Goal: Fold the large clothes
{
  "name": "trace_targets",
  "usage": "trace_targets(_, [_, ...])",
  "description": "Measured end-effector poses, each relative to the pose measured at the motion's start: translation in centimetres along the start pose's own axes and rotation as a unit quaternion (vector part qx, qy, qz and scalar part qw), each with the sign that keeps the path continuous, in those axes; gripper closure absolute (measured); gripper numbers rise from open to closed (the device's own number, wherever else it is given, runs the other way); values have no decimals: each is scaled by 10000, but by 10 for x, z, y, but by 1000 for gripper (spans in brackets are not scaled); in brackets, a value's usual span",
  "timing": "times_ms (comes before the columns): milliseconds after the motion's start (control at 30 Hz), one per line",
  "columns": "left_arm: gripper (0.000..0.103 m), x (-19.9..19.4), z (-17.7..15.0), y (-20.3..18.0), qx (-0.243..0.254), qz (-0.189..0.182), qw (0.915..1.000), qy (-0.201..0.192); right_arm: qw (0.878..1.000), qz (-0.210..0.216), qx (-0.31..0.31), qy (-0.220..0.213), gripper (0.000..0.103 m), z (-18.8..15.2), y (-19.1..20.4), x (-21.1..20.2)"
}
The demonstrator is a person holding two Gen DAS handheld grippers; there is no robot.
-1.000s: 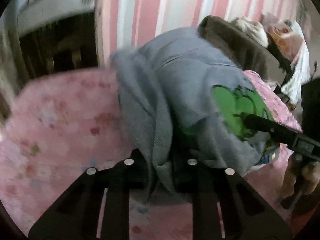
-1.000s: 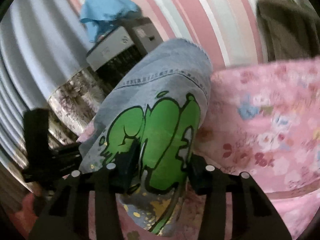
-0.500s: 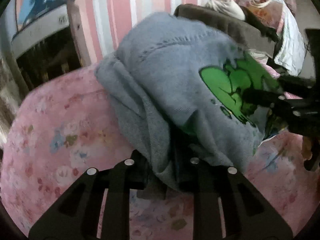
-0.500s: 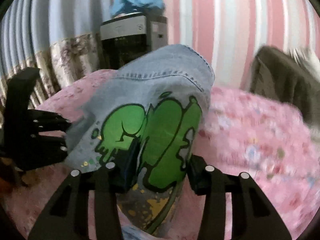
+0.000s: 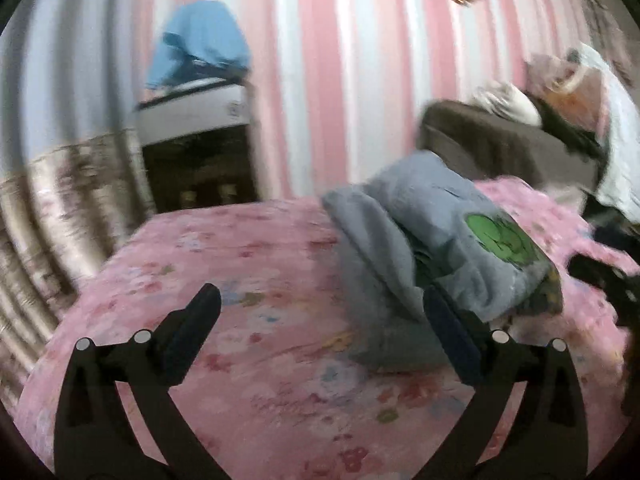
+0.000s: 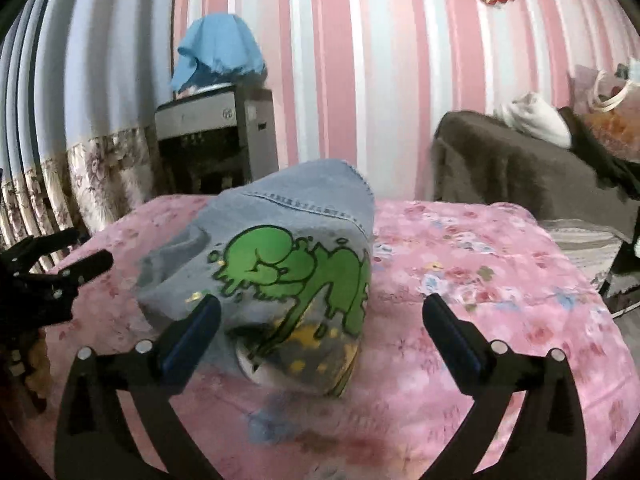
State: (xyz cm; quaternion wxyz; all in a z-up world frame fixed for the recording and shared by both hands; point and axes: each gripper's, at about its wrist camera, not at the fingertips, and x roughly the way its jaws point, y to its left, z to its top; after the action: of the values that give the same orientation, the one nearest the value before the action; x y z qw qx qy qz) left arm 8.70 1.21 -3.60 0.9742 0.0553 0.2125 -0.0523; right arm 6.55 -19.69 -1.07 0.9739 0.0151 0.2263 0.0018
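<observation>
Folded grey garment (image 6: 280, 264) is seen resting on the pink bed (image 6: 500, 280). Left tongs (image 5: 316, 312) and right tongs (image 6: 320, 316) are both spread, empty. Bundle lies directly ahead of the right tongs, nearer them; long axis runs away.

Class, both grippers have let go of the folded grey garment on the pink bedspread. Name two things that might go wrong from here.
1. The folded grey denim garment with the green cartoon print sits as a bulging, loose bundle, so it may spring open.
2. The open right gripper is close around it, and the left gripper is beside it; pulling away carelessly may snag the cloth across the pink floral bedspread.
</observation>
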Motion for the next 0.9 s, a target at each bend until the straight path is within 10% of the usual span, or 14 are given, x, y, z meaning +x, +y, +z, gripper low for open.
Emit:
trace_targets(200, [3,-33,-14,-6,128,903,9940,-597,9956,-642,-122,-677,2,-23,6,-33])
trace_targets(900, [3,-29,-32,6,-277,684,9961,-476,9938,-717,93,-848,2,-24,-1,-42])
